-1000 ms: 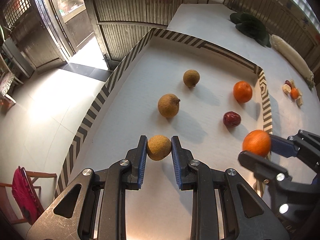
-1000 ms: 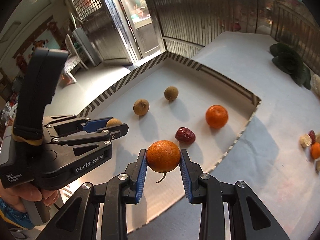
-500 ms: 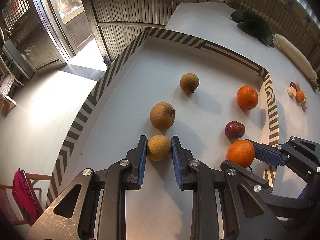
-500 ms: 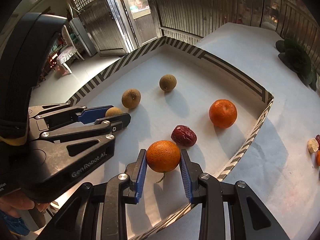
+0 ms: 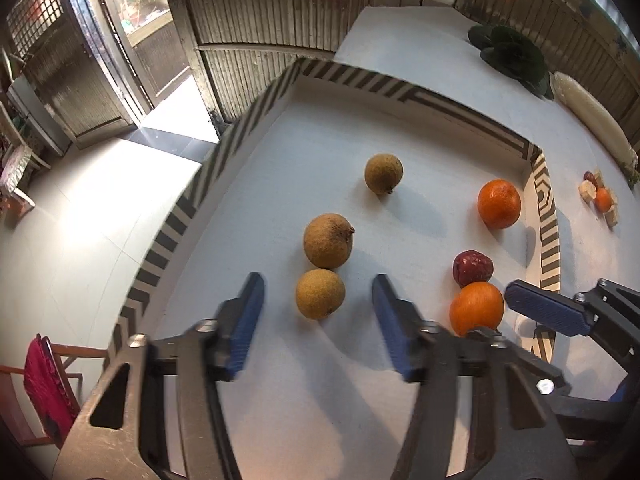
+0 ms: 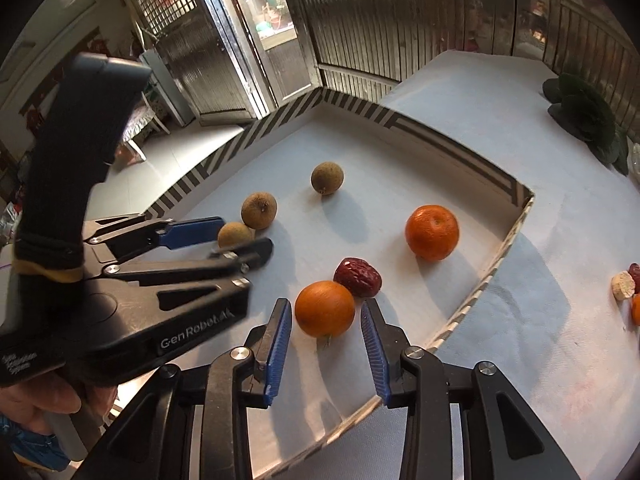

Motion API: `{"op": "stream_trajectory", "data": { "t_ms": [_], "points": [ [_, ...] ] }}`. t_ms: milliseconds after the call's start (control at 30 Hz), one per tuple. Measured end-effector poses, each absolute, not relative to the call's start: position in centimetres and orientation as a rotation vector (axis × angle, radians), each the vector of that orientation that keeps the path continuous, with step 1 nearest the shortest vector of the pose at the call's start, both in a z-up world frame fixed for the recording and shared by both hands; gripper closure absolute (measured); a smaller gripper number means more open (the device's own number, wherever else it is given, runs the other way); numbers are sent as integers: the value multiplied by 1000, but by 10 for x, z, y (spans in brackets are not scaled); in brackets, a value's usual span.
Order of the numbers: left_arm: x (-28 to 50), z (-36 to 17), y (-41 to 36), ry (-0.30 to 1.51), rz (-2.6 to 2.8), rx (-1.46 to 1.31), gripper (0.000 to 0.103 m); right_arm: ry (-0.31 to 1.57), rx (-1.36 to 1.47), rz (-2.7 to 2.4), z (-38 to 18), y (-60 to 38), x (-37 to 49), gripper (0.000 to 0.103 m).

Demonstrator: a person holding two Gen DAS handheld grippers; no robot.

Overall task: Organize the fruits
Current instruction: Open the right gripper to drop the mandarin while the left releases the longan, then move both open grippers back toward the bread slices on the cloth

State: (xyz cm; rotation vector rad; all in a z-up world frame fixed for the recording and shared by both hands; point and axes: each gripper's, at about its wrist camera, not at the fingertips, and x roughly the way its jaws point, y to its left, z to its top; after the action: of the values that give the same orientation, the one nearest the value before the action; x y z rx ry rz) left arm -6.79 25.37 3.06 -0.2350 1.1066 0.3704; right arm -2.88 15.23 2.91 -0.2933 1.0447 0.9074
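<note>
A white cloth is covering the table point(image 6: 540, 344), and on it a shallow tray point(image 5: 546, 216) with a black-and-white striped rim is holding the fruit. Metal slatted walls are closing in the room behind, with a glass door point(image 6: 276, 40) letting daylight onto the pale floor and a chair draped in red cloth point(image 5: 44, 384) standing below the table's edge. Dark leafy greens point(image 5: 512, 56) and a small pile of scraps point(image 5: 600, 200) are lying on the cloth outside the tray.

The left gripper point(image 5: 318, 322) is angling steeply down over the tray, its jaws opening, with a small brown fruit point(image 5: 320, 294) sitting free on the tray floor between the blue pads and touching neither. That fruit is resting against a larger brown fruit point(image 5: 328, 240); a third brown fruit point(image 5: 383, 173) is lying farther back.

The right gripper point(image 6: 326, 346), also tilting downward, is opening its jaws slightly around an orange point(image 6: 325, 308), small gaps showing on both sides. A red date point(image 6: 358, 276) is lying just beside it, and a second orange point(image 6: 432, 232) is sitting near the tray's right wall. A hand point(image 6: 36, 400) is gripping the left tool's handle.
</note>
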Motion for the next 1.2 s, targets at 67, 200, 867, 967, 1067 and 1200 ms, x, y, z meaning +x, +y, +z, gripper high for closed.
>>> {"op": "stream_trajectory", "data": {
  "t_ms": [67,200,867,967,1067,1200],
  "points": [
    [-68,35,252,1102,374,-223,45,1033,-279,905,35,147,-30,68],
    [-68,45,247,1083,374,-198,45,1007,-253,893,47,135,-31,68],
    [-38,86,176,999,241,-114,45,933,-104,700,76,36,-11,67],
    [-28,87,159,1000,204,-98,45,937,-78,649,75,12,-4,67],
    [-18,86,143,1008,166,-87,45,946,-55,599,71,-12,1,67],
    [-3,83,122,1020,114,-71,45,970,-21,527,62,-43,10,67]
  ]
}}
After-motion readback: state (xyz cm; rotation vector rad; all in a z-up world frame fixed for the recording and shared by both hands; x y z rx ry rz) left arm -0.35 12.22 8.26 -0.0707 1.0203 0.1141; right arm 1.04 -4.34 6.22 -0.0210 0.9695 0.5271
